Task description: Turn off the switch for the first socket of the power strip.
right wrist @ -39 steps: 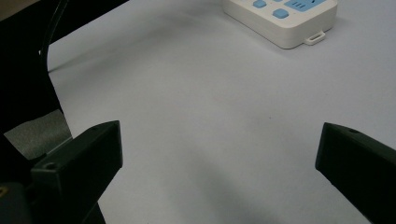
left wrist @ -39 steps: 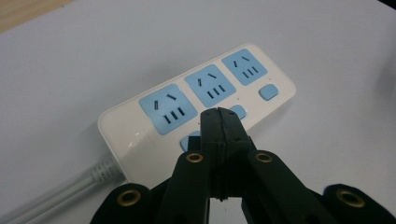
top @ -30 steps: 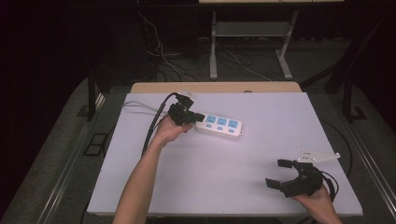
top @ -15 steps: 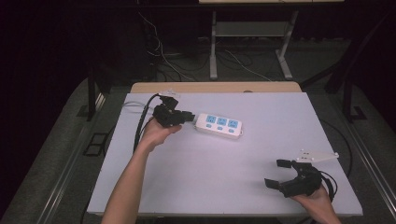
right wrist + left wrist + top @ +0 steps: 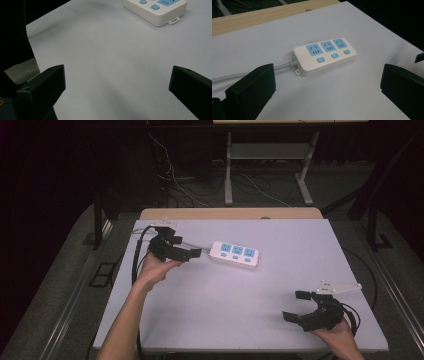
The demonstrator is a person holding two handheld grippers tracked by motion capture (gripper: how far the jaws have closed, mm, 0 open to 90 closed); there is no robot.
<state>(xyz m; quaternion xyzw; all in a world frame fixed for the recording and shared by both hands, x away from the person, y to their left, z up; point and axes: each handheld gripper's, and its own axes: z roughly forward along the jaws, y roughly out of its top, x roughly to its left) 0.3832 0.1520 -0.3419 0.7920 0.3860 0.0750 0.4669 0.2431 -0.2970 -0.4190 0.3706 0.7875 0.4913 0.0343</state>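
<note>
A white power strip (image 5: pixel 235 255) with three blue sockets and blue switches lies flat on the white table (image 5: pixel 225 310), left of centre toward the back. Its grey cord (image 5: pixel 249 75) runs off to the left. My left gripper (image 5: pixel 186 248) hovers just left of the strip, at its cord end, open with nothing between the jaws. In the left gripper view the power strip (image 5: pixel 324 56) lies ahead of the wide-apart jaws. My right gripper (image 5: pixel 296 306) rests near the front right corner, open and empty, far from the strip. The right gripper view catches the power strip's (image 5: pixel 156 11) end.
A wooden board (image 5: pixel 230 213) borders the table's far edge. The left gripper's black cable (image 5: pixel 136 255) drops over the table's left side. Behind the table, loose cables (image 5: pixel 250 182) and a metal frame's legs stand on the dark floor.
My left gripper has drawn back to the left, away from the strip's cord end. The power strip and the right gripper have stayed where they were.
</note>
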